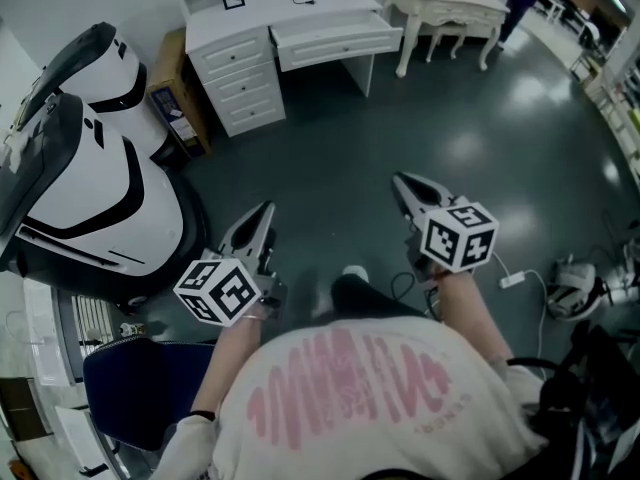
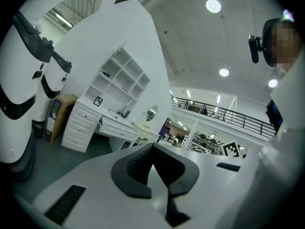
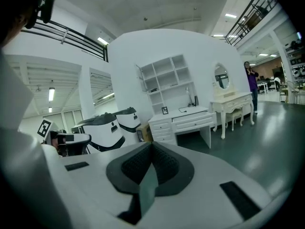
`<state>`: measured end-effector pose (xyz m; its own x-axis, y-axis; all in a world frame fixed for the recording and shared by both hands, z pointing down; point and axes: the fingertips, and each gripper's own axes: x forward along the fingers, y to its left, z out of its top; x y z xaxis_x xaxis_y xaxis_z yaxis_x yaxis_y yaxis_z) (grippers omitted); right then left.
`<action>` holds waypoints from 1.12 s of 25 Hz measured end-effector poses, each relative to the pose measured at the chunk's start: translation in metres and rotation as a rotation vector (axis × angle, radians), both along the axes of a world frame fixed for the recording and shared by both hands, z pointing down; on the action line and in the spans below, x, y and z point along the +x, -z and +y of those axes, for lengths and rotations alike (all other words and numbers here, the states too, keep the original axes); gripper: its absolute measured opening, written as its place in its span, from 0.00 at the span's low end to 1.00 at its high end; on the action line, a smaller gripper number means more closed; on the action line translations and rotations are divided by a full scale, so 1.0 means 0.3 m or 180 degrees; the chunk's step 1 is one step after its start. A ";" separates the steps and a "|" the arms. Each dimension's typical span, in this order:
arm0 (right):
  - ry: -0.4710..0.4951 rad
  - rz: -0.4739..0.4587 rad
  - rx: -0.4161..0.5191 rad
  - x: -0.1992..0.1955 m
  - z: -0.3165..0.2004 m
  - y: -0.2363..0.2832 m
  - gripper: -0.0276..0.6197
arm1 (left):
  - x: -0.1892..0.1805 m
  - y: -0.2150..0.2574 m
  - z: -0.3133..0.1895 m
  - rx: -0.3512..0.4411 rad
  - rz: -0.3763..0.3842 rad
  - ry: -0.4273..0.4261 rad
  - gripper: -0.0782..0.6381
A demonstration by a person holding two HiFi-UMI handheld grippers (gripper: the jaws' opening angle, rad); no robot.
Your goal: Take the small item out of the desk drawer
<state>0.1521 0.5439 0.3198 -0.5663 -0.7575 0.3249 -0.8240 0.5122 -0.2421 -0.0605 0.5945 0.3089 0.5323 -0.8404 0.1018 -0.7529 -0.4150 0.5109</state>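
Wearing a pink-printed shirt (image 1: 350, 388), holding left gripper (image 1: 264, 214) and right gripper (image 1: 404, 184) out front, clamping both fully together on nothing. Pointing them toward white desk (image 1: 300, 10) standing well ahead of both tips, facing its wide drawer (image 1: 335, 46). Finding small item hidden from every view.

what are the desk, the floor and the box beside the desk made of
Desk: probably white-painted wood or board, satin, with panelled fronts and small knobs. Floor: hard, dark and glossy, maybe coated concrete; bright reflections show on it. Box: likely cardboard, matte brown with a printed label.
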 end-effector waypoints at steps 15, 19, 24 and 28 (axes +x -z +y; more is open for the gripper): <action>0.0146 0.0009 -0.0015 0.020 -0.711 -0.026 0.07 | -0.022 0.018 -0.644 0.0100 0.0134 0.0160 0.15; 0.0201 0.0032 0.0024 0.046 -0.925 0.007 0.07 | 0.000 0.039 -0.855 0.0124 0.0117 0.0243 0.15; 0.0213 -0.0021 0.0087 0.097 -1.115 0.038 0.07 | 0.033 0.043 -1.053 0.0169 0.0084 0.0265 0.15; 0.0221 -0.0082 0.0060 0.113 -1.193 0.023 0.07 | 0.043 0.009 -1.140 0.0128 0.0072 0.0286 0.15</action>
